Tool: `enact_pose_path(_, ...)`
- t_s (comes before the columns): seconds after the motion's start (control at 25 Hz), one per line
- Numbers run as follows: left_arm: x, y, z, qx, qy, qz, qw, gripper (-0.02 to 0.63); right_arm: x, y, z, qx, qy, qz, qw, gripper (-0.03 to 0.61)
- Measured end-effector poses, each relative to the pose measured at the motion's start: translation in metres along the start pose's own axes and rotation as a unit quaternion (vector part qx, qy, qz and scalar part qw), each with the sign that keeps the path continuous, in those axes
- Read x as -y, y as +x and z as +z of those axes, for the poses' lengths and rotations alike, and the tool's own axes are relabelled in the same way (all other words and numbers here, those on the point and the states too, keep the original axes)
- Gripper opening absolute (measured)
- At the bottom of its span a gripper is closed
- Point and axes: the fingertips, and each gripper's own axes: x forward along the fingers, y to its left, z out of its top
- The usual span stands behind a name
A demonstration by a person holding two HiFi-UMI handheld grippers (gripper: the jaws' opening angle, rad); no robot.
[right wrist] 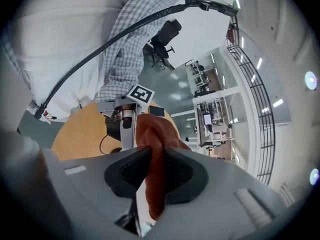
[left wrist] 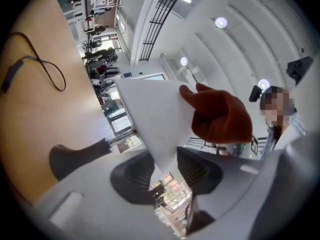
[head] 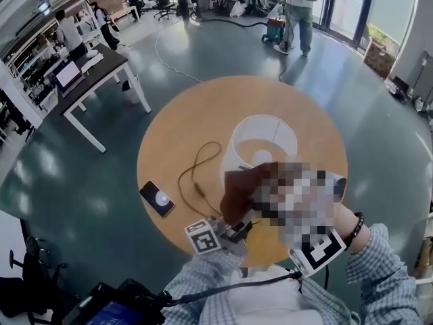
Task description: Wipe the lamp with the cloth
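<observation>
Your right gripper (right wrist: 150, 171), clamped on the cloth (right wrist: 155, 139), sits at the near side of the lampshade (left wrist: 150, 114) — just above your left gripper (left wrist: 167, 176), which pinches its lower edge — so wipe away from yourself.

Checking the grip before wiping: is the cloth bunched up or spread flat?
Bunched: the cloth is a gathered wad pinched between the right gripper's pads, not spread.

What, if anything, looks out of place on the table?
Nothing spilled or damaged. The lamp cord sprawls in a loose loop over the round table, and a phone lies close to its edge.
</observation>
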Motion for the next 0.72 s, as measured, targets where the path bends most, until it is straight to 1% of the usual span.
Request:
enact_pose_path(0.12, 0.0, 0.001, -0.004, -0.003, -0.001, 0.001, 1.0, 0.138, -0.023, -0.014, -0.021, -0.025, 0.031, -0.005, 0.999, 0.078)
enact_pose_path(0.28, -0.003, -0.003, -0.007, -0.006, -0.001, 0.004, 1.0, 0.138, -0.056, -0.026, -0.05, -0.066, 0.076, 0.006, 0.995, 0.078)
enact_pose_path(0.4, -0.001, -0.004, -0.006, -0.007, -0.002, 0.004, 1.0, 0.138, -0.071, -0.032, -0.071, -0.08, 0.135, 0.001, 0.988, 0.078)
enact_pose_path(0.56, 0.003, -0.004, -0.006, -0.009, -0.004, 0.005, 0.9999, 0.137, -0.086, -0.031, -0.096, -0.076, 0.228, -0.014, 0.971, 0.078)
enact_pose_path(0.64, 0.004, -0.003, -0.005, -0.008, -0.005, 0.004, 0.9999, 0.137, -0.094, -0.026, -0.106, -0.068, 0.276, -0.019, 0.959, 0.078)
enact_pose_path(0.72, 0.006, -0.002, -0.005, -0.007, -0.005, 0.005, 0.9999, 0.137, -0.105, -0.017, -0.115, -0.056, 0.326, -0.023, 0.943, 0.078)
